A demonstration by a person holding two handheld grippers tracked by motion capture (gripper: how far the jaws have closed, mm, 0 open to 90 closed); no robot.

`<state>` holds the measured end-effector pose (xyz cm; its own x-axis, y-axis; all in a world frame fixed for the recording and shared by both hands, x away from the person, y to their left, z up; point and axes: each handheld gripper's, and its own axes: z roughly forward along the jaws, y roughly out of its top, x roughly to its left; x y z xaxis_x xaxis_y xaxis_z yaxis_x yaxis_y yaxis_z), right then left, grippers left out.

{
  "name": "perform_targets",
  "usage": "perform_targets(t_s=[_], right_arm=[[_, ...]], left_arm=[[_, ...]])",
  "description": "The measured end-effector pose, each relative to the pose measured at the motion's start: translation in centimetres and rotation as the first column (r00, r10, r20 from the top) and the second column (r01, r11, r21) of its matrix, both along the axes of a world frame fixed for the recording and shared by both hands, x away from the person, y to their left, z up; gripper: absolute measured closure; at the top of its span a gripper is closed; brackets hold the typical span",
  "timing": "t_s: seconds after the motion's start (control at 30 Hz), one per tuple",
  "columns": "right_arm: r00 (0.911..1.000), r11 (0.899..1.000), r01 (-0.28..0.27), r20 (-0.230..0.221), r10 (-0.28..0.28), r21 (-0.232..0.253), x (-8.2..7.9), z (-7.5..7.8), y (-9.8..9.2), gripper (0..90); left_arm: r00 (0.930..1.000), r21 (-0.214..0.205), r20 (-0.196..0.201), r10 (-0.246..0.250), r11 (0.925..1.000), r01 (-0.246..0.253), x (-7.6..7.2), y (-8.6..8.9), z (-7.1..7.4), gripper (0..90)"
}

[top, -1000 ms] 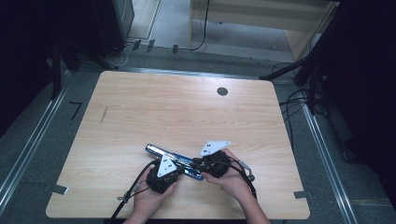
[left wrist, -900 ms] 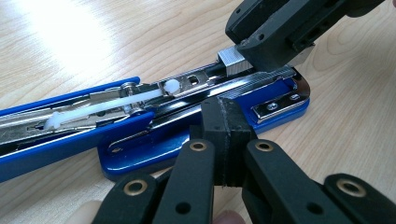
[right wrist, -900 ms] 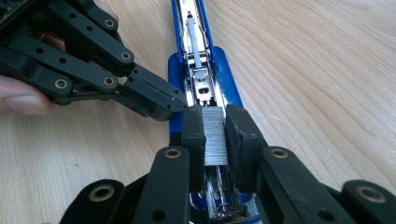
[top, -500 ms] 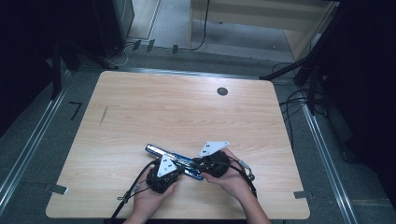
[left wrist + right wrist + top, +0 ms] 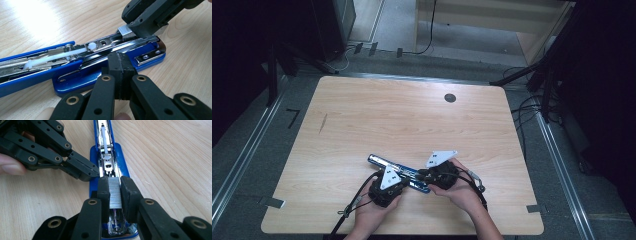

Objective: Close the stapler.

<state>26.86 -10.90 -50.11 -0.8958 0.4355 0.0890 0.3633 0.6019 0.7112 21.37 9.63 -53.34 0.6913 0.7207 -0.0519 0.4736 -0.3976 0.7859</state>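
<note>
A blue stapler (image 5: 398, 171) lies opened flat near the table's (image 5: 362, 115) front edge, its long axis running diagonally away and to the left from the person's hands. The right gripper (image 5: 115, 186) is clamped on a strip of staples (image 5: 115, 192), holding it directly above the stapler's open metal channel (image 5: 108, 166) at the front end and lined up with the channel's length. The strip sits just over the track; whether it already touches the rails cannot be told. The left gripper (image 5: 121, 65), jaws pressed together and holding nothing, bears its tip against the side of the stapler's base (image 5: 82, 80), just beside the channel and close to the right gripper (image 5: 150, 17). Of the two, the right is plainly the nearer to the loading point, being squarely over it. By the look of things, the coming move depends on the strip keeping parallel to the channel as it goes down into the track, while the left steadies the base.
</note>
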Motion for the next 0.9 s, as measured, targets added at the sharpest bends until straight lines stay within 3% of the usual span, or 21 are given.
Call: perform_targets(t_s=[0.53,0.9], right_arm=[[0.9993,1.000,-0.004,-0.036,0.004,0.018,0.32,-0.08,-0.26,76.9],[0.9993,0.999,0.019,-0.033,-0.018,0.047,0.32,0.25,-0.60,75.0]], left_arm=[[1.0000,0.000,-0.001,-0.001,1.0000,0.001,0.00,0.01,0.01,90.0],[1.0000,0.002,-0.002,-0.002,1.0000,0.002,0.00,0.02,0.01,90.0]])
